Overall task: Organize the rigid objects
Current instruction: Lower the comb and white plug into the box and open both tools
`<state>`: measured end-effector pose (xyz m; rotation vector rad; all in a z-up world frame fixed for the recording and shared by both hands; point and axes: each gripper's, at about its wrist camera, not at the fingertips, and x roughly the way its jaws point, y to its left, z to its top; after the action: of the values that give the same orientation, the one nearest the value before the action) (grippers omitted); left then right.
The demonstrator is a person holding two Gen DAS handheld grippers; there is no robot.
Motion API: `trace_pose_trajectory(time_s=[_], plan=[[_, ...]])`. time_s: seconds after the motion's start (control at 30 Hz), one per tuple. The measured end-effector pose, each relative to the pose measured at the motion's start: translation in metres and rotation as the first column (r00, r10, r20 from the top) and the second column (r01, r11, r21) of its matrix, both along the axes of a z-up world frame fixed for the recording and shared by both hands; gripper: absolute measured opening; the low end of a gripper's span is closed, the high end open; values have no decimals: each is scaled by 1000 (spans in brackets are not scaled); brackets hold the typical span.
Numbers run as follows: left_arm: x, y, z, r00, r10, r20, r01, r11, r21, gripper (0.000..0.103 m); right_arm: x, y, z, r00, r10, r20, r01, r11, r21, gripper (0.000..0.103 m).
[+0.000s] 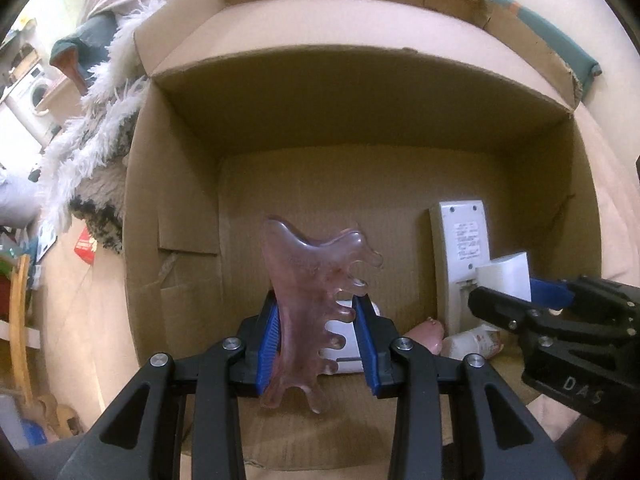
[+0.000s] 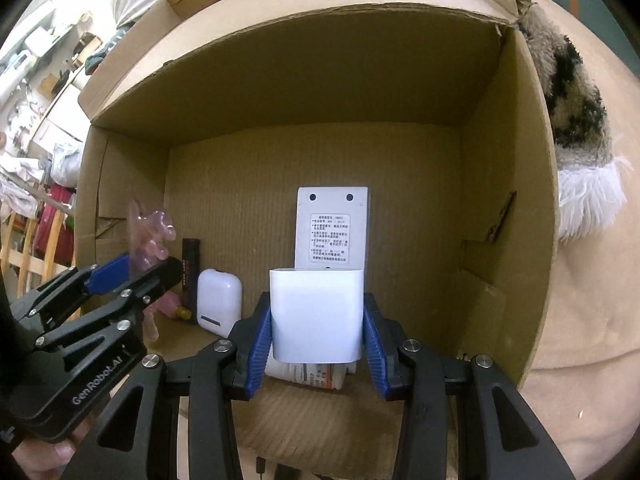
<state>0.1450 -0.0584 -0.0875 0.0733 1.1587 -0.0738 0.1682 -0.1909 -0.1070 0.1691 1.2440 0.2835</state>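
My left gripper [image 1: 316,340] is shut on a translucent pink comb-shaped scraper [image 1: 308,304], held upright over the open cardboard box [image 1: 180,200]. It also shows in the right wrist view [image 2: 148,240], with the left gripper [image 2: 132,272] at the box's left side. My right gripper [image 2: 318,328] is shut on a white rounded block [image 2: 316,312], also seen in the left wrist view [image 1: 506,276], with the right gripper [image 1: 520,300] at the right. A grey remote [image 2: 332,228] lies face down on the box floor just beyond the block.
On the box floor lie a white case [image 2: 218,300], a black stick [image 2: 190,276], a small pink bottle [image 1: 428,334] and a labelled white packet [image 2: 316,376]. A furry white and dark cloth [image 1: 96,160] lies against the box's outer wall. The box stands on a beige cover [image 2: 592,320].
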Motion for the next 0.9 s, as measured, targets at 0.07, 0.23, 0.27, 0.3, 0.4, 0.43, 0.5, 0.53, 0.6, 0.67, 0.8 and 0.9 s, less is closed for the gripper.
trace_pose_trajectory(time_s=[0.07, 0.23, 0.27, 0.3, 0.4, 0.43, 0.5, 0.53, 0.6, 0.67, 0.8, 0.9], plan=[[-2, -4, -1, 1000, -4, -8, 4, 1000, 0, 34, 1, -1, 0, 1000, -2, -2, 2, 1000, 6, 44], [-5, -8, 6, 999, -15, 45, 12, 998, 62, 49, 2, -9, 4, 1000, -14, 7, 14, 999, 36, 44], [-6, -9, 8, 998, -13, 58, 9, 997, 71, 55, 2, -8, 6, 1000, -18, 13, 17, 999, 35, 44], [-6, -9, 9, 998, -12, 63, 8, 997, 71, 58, 2, -10, 8, 999, -23, 22, 22, 999, 40, 44], [-7, -9, 14, 997, 0, 72, -4, 998, 57, 61, 3, -15, 18, 998, -44, 55, 39, 996, 84, 49], [-6, -8, 15, 997, 3, 73, -7, 998, 56, 61, 2, -16, 22, 996, -47, 70, 40, 994, 99, 55], [-6, -7, 17, 997, 10, 79, -14, 998, 54, 61, 2, -17, 30, 994, -48, 100, 36, 992, 125, 63], [-6, -7, 19, 997, 13, 80, -18, 998, 55, 61, 2, -16, 33, 993, -45, 113, 31, 991, 128, 67], [-4, -4, 20, 996, 16, 82, -21, 998, 58, 61, 1, -12, 37, 990, -34, 135, 18, 993, 114, 72], [-3, -4, 20, 997, 16, 81, -21, 998, 59, 61, 1, -9, 39, 989, -28, 145, 14, 995, 100, 76], [-4, -2, 22, 996, 10, 86, -16, 998, 66, 61, 2, -7, 39, 989, -28, 144, 14, 995, 100, 76], [-5, -1, 24, 996, 8, 92, -14, 998, 65, 61, 0, -8, 41, 989, -31, 147, 17, 995, 99, 76]])
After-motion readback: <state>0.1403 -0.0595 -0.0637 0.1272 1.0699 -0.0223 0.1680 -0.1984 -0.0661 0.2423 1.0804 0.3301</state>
